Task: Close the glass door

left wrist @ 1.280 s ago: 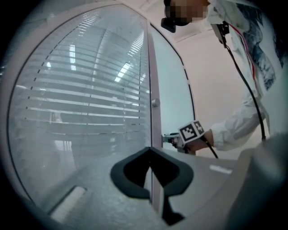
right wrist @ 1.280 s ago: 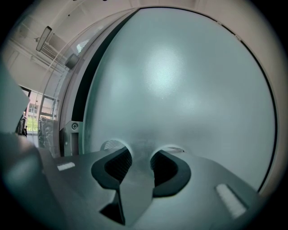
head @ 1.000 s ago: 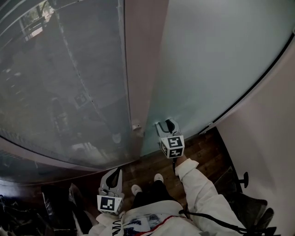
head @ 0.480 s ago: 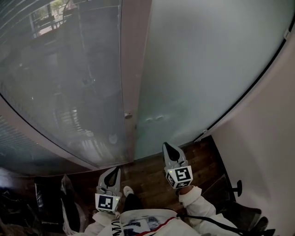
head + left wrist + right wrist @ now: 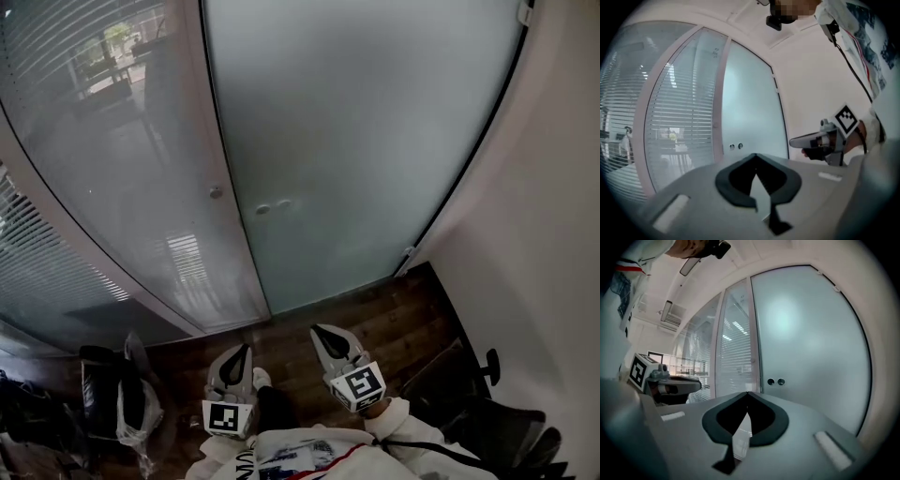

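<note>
Head view: a dark wooden floor (image 5: 394, 309) is running up to the frosted glass door (image 5: 347, 150), which is standing shut between a blind-backed glass partition (image 5: 103, 187) and a white wall (image 5: 553, 234). A white plastic bag (image 5: 131, 408) is slumping on the floor, contents unclear.

Left gripper view: the left hand-held gripper (image 5: 754, 154) is facing the door with jaws together, empty.

Right gripper view: the right hand-held gripper (image 5: 746, 393) is doing likewise.

Showing dark wood floor (image 5: 375, 314), plain white wall (image 5: 553, 216) at right, slatted blinds (image 5: 47, 272) behind glass partition (image 5: 141, 187) at left. Letting daylight through. Showing black chair (image 5: 492, 366) by wall.
</note>
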The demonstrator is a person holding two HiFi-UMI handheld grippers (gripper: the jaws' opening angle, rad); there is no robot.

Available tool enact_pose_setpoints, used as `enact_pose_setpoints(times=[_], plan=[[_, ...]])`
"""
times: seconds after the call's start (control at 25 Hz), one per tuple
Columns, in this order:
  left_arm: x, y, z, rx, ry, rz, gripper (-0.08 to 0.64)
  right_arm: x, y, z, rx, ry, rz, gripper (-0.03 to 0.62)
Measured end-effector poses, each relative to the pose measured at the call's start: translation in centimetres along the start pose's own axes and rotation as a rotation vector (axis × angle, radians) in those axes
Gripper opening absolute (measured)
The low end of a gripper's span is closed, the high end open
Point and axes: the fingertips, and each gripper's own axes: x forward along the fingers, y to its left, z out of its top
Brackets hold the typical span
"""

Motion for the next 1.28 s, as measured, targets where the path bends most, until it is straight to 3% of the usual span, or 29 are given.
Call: enact_pose_setpoints(times=[0.24, 0.56, 0.84, 1.28], plan=[[-3.1, -6.1, 1.1, 0.029, -0.009, -0.006, -0.002, -8.0, 3.8, 3.8, -0.045, -0.087, 0.034, 0.008], [-5.6, -11.4, 2.8, 0.074, -0.005, -0.036, -0.002, -14.8, 4.8, 4.0, 0.033, -0.091, 0.017, 0.008], [-8.0, -11.0, 1.9, 0.076, 0.066, -0.027, -0.002, -13.7, 7.3, 1.7, 0.099, -0.042, 0.051, 0.008], [-8.8, -7.9, 3.2, 0.054, 0.015, -0.01, -0.002, -9.5, 10.2, 3.0, 0.088, -0.008, 0.082, 0.006]])
